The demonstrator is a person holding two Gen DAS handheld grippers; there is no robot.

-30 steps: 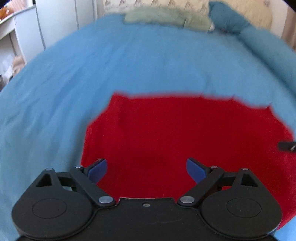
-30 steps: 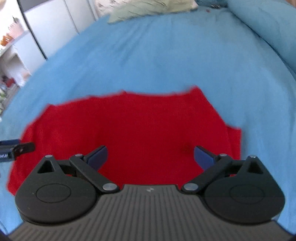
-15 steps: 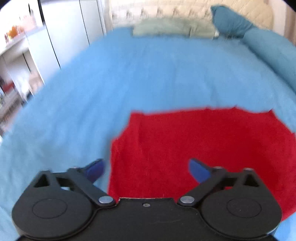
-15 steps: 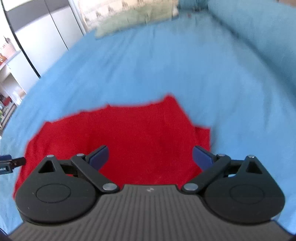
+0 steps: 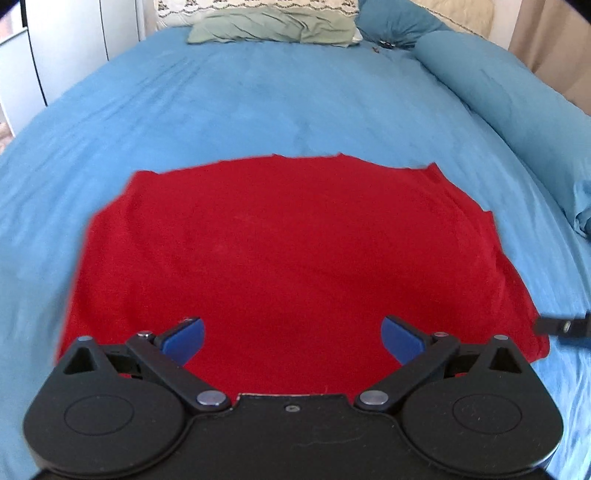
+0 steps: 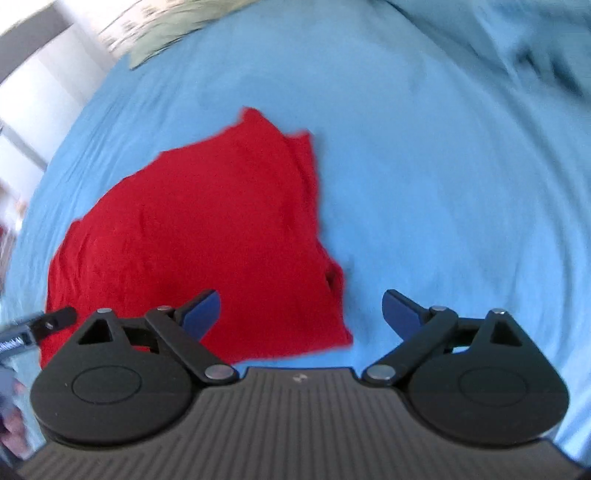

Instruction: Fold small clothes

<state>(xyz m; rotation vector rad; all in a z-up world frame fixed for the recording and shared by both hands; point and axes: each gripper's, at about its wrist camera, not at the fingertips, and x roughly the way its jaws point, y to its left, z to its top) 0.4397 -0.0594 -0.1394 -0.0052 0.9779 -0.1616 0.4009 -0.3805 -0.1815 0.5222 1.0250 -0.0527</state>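
Observation:
A red garment lies flat and folded on the blue bed sheet. My left gripper is open and empty, held over the garment's near edge. In the right wrist view the garment lies to the left. My right gripper is open and empty, above the garment's near right corner and the bare sheet. The right gripper's tip shows at the right edge of the left wrist view, and the left gripper's tip shows at the left edge of the right wrist view.
A green pillow and a lace-edged pillow lie at the head of the bed. A blue bolster runs along the right side. White cupboards stand left of the bed.
Both grippers have pulled back and stayed open. The left view has swung right so the whole garment shows. The right gripper has moved right, off the garment's right edge.

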